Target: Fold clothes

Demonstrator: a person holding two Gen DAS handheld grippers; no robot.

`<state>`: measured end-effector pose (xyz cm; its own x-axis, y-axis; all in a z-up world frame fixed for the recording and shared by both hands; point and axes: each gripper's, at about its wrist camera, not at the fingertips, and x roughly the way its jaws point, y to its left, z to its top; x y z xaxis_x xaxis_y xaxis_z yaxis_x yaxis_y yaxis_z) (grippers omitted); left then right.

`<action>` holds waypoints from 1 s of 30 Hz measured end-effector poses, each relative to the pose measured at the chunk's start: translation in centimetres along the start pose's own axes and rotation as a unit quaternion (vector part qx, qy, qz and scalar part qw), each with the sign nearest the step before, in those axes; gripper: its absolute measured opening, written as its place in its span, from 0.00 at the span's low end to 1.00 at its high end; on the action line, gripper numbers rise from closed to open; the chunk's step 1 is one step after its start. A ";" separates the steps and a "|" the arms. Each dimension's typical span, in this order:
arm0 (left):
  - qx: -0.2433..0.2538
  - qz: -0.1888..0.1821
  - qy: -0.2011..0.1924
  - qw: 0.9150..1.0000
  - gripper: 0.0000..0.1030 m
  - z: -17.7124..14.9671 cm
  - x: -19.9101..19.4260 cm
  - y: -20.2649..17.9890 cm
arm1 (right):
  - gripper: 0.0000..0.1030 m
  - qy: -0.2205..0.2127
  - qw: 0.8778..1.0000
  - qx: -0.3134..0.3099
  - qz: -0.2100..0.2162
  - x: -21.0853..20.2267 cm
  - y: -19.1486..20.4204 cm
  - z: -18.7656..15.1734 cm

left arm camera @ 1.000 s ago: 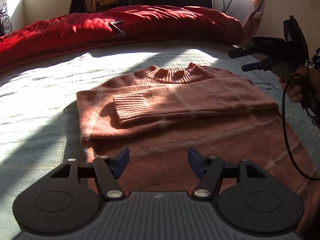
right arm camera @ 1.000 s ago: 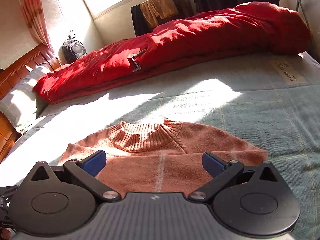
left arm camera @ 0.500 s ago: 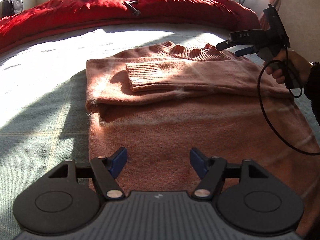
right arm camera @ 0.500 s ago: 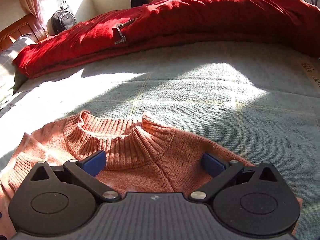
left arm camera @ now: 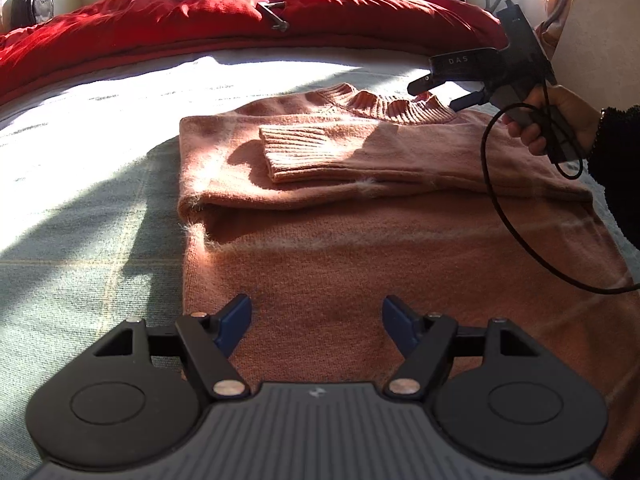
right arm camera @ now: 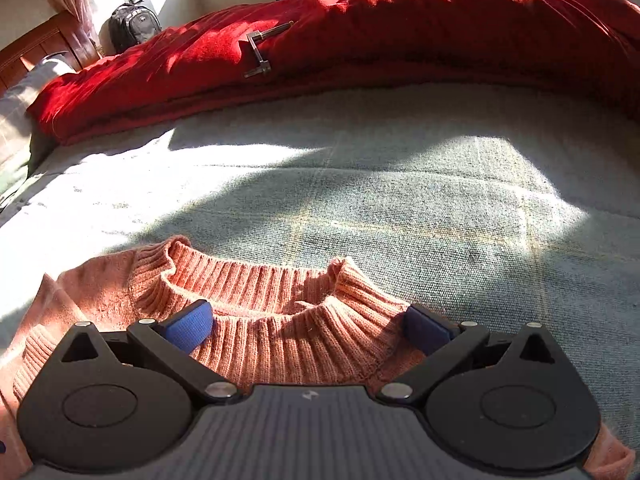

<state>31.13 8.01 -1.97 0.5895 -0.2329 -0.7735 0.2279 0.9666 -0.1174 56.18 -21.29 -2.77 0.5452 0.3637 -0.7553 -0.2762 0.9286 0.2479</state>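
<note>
A salmon-pink knit sweater [left arm camera: 360, 248] lies flat on the bed, one sleeve folded across the chest with its ribbed cuff [left arm camera: 296, 148] on top. My left gripper [left arm camera: 316, 320] hovers open over the sweater's lower body, close to its left edge, with nothing pinched between the blue pads. A person's hand holds my right gripper [left arm camera: 438, 96] at the ribbed collar [left arm camera: 384, 106]. In the right wrist view the right gripper [right arm camera: 308, 326] stands open, its pads on either side of the collar [right arm camera: 280, 292] and not pressing on it.
A pale green sheet [left arm camera: 80, 200] covers the bed. A red duvet [right arm camera: 400, 20] is bunched along the far side, with a metal L-shaped tool [right arm camera: 258, 54] on it. A backpack [right arm camera: 134, 26] and a wooden headboard [right arm camera: 32, 52] are at far left. A black cable [left arm camera: 500, 200] hangs over the sweater.
My right gripper came down and in from the sweater's right shoulder until its jaws sit on either side of the collar. My left gripper sank a little and its jaws spread slightly.
</note>
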 end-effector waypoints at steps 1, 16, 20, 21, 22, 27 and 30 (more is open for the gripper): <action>0.000 0.000 -0.002 1.000 0.71 0.0 -0.2 0.0 | 1.00 -0.003 1.000 0.004 0.000 -0.7 0.0 0.1; 0.065 -0.032 -0.032 0.997 0.71 -0.1 -3.0 -2.4 | 1.00 -0.010 0.996 -0.067 -0.061 -22.5 2.3 -13.3; 0.111 -0.025 -0.020 0.993 0.71 -1.1 -2.6 -4.8 | 1.00 -0.003 0.996 -0.061 -0.071 -22.2 3.2 -17.3; 0.121 -0.023 -0.018 0.992 0.71 -1.6 -2.7 -5.4 | 1.00 -0.005 0.996 -0.058 -0.072 -21.8 3.5 -18.0; 0.127 -0.023 -0.017 0.991 0.71 -2.0 -2.9 -5.7 | 1.00 -0.007 0.996 -0.056 -0.070 -21.4 3.9 -18.7; 0.136 -0.020 0.005 0.991 0.71 -5.1 -3.6 -6.5 | 1.00 -0.013 0.997 -0.050 -0.051 -19.5 5.9 -21.1; 0.127 -0.003 0.004 0.992 0.72 -7.3 -4.6 -6.1 | 1.00 -0.001 0.996 -0.062 -0.069 -18.3 6.9 -22.9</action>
<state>21.40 4.00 -2.20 0.5822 -0.2360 -0.7780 0.4196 0.9069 0.0389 26.18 -23.25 -1.13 0.5869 0.2327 -0.7755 -0.2937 0.9538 0.0639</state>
